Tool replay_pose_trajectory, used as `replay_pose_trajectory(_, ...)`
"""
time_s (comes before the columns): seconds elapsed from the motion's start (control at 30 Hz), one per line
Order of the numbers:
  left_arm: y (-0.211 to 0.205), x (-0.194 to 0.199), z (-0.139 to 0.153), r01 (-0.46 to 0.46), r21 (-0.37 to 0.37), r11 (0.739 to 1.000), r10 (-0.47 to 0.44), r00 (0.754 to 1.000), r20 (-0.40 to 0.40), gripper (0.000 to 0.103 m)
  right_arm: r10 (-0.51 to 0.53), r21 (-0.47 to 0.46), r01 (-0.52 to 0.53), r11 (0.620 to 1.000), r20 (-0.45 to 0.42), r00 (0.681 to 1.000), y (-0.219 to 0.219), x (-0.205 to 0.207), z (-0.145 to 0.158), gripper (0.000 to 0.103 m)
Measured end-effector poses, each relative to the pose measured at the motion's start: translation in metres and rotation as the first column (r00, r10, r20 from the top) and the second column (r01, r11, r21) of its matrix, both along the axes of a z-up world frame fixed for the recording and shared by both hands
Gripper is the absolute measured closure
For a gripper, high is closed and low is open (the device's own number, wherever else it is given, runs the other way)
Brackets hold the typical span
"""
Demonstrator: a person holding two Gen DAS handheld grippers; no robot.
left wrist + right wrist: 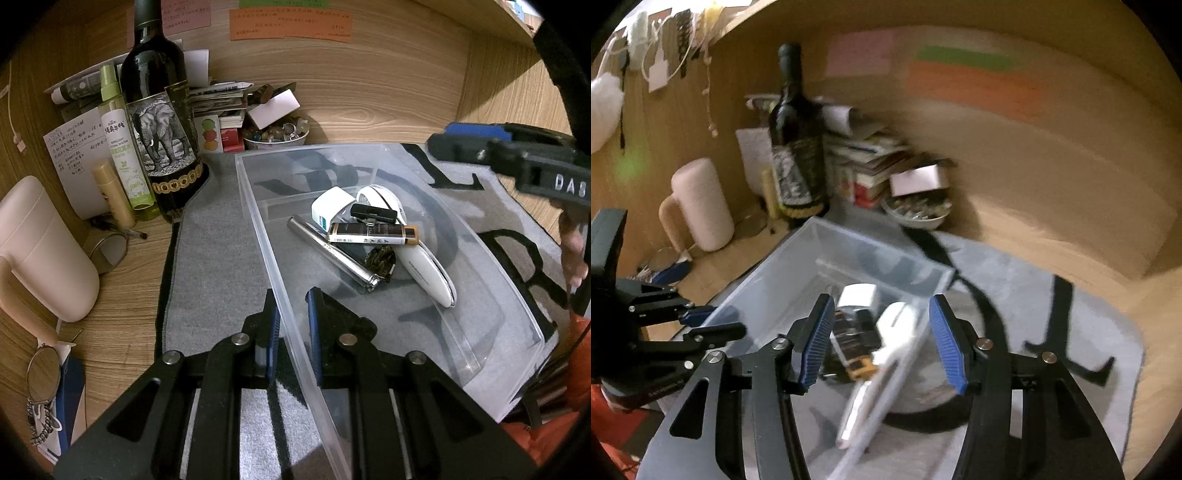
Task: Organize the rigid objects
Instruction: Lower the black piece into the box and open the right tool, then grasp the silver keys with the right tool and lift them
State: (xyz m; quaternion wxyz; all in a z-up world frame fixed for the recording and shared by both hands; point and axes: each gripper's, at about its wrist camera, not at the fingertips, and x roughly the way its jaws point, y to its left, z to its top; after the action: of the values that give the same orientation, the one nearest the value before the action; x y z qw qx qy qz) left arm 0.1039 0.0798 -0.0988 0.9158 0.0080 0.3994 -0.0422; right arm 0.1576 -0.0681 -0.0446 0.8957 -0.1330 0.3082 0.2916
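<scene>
A wooden desk [122, 266] sits boxed in by wood-grain panels at the back and side, with pink, green and orange paper notes [291, 24] stuck on the back panel. Most of the desktop is covered by a grey felt mat with bold black lettering [214, 236]. On the mat lies a clear plastic rectangular bin [369, 155], its far corner pointing toward the back of the desk.

Inside the bin, gathered near its middle, are a white boxy charger [330, 205], a small black stick-shaped gadget [373, 213], a slim black-and-gold box with a tan end [373, 233], a silver metal tube [332, 254], a long white oval device [424, 271] and a dark crumpled wrapper [380, 260]; several overlap.

The left gripper [291, 325] has its blue-padded jaws clamped on the bin's near-left wall. The right gripper [882, 343] hovers over the bin's contents with jaws well apart and nothing pressed between them; that view is blurred.

In the back-left corner of the desk stand a dark wine bottle with an elephant label [159, 125], a pale green spray bottle [122, 147] and a cream tube [112, 194], with a pink mug-shaped container [40, 247] nearer the left edge. A stack of papers [218, 99] and a bowl of pebbles [275, 134] sit along the back.
</scene>
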Motion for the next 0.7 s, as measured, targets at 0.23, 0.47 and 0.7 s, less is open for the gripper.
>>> replay_pose_trajectory(0.23, 0.0, 0.0, 0.0, 0.0, 0.0, 1.0, 0.0, 1.0, 0.0, 0.089, -0.109, 0.015, 0.109, 0.994, -0.013, 0.994, -0.039, 0.015, 0.0, 0.053)
replay_pose_trajectory(0.47, 0.0, 0.0, 0.0, 0.0, 0.001, 1.0, 0.0, 1.0, 0.0, 0.089, -0.176, -0.028, 0.174, 0.984, -0.127, 0.976, -0.057, 0.037, -0.041, 0.053)
replay_pose_trajectory(0.7, 0.0, 0.0, 0.0, -0.001, 0.001, 1.0, 0.001, 1.0, 0.0, 0.089, -0.188, -0.07, 0.176, 0.982, -0.243, 0.952, -0.056, 0.055, -0.084, 0.053)
